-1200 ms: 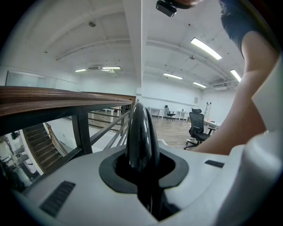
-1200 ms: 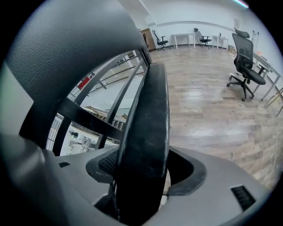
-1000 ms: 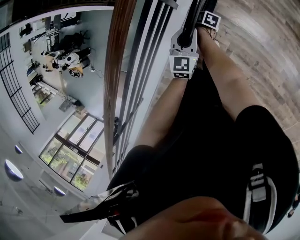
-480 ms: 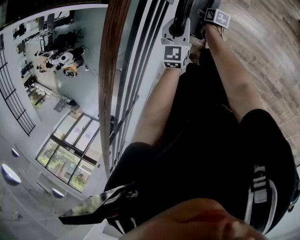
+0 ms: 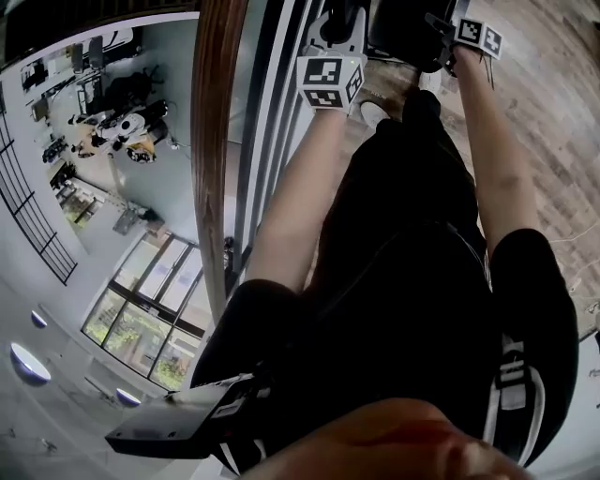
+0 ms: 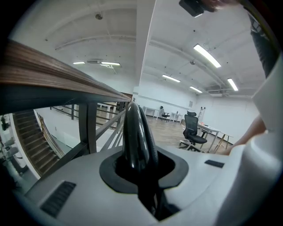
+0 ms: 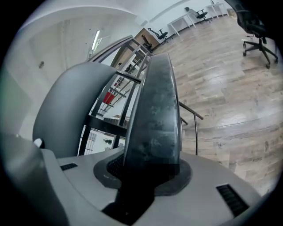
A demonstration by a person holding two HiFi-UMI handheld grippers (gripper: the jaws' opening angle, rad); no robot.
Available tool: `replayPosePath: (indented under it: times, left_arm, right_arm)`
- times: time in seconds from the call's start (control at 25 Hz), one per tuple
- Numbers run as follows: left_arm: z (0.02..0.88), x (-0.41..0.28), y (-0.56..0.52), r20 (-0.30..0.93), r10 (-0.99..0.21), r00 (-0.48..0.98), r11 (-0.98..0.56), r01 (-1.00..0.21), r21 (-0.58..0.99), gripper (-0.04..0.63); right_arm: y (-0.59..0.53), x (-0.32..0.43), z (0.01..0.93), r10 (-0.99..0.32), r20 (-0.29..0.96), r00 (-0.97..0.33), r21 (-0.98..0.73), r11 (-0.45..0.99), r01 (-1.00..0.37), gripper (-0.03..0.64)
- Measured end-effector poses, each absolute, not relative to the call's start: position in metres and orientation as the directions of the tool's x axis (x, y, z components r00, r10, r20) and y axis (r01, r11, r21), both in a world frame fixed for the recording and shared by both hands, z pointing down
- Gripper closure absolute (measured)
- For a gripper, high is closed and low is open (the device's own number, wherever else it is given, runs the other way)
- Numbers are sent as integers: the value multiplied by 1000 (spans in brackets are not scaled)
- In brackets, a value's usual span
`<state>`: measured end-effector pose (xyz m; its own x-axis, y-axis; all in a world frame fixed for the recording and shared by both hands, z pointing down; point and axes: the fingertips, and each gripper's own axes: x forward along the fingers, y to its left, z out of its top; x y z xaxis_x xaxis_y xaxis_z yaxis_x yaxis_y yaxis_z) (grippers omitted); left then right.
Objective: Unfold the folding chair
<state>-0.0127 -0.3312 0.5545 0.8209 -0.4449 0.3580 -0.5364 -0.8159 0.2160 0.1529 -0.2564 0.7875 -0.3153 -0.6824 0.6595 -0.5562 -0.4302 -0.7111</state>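
Your left gripper [image 6: 138, 137] has its glossy black jaws pressed together, with nothing between them. Your right gripper [image 7: 154, 123] shows scuffed dark jaws closed up into one broad blade, also empty. Both reach forward beside the railing, which has a rounded, brown-grained wooden handrail [image 5: 214, 141] over flat black metal bars [image 5: 274, 112]. Pale wood-plank floor [image 5: 548, 112] lies to your right. A black mass [image 5: 398, 28] sits at the top edge between the grippers; I cannot tell whether it is the folding chair. A smooth, matte grey curved panel [image 7: 66, 110] stands left of the right jaws.
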Motion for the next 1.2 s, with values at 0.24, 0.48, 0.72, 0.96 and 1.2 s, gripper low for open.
replayPosePath:
  times: [0.24, 0.48, 0.72, 0.96, 1.2]
  left_arm:
    - [555, -28, -330, 368, -412, 834, -825, -512, 237, 529]
    - [584, -21, -326, 380, -400, 834, -809, -516, 281, 529]
    - [599, 8, -292, 382, -385, 840, -801, -510, 315, 529]
    - [581, 6, -295, 366, -383, 848, -801, -503, 326, 529]
    - [616, -5, -304, 365, -380, 850, -789, -504, 351, 529]
  right_arm:
    - [-214, 171, 791, -728, 578, -368, -785, -374, -494, 477]
    - [-180, 202, 827, -757, 493, -429, -849, -312, -426, 477]
    - [-128, 244, 832, -837, 267, -477, -934, -104, -340, 477]
    - [-110, 259, 835, -849, 249, -466, -951, -124, -283, 477]
    - [-96, 266, 884, -868, 205, -453, -961, -91, -261, 476]
